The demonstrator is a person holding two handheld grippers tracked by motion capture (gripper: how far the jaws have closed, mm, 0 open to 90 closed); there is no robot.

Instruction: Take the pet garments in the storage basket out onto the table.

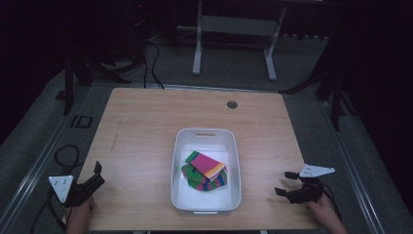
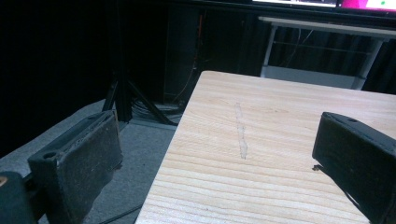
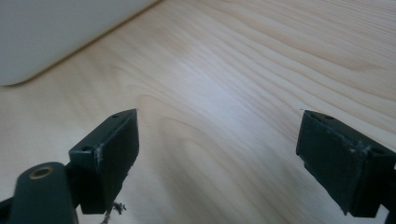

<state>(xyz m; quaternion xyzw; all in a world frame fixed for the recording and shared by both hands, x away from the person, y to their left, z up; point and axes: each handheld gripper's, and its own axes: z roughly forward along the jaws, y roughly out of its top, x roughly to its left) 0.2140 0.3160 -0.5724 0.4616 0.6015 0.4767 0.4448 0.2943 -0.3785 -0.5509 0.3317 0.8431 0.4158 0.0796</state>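
Looks done or nearly so: folded striped cloths [image 1: 206, 171] sit stacked in the white bin [image 1: 178, 161] mid-tabletop [image 1: 141, 126], while left tongs [image 1: 95, 175] and right tongs [image 1: 287, 185] rest at the near corners, both wide open, empty, well clear of the bin.

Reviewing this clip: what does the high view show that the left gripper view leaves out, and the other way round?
High view alone: the white bin mid-table with striped socks inside, the right gripper open near the table's right edge, and a grommet hole toward the far edge.

Left gripper view alone: bright screens along the top edge.

Both: the left gripper, open and holding nothing, the wooden table, the faint streak in its surface, and a white-legged desk beyond.
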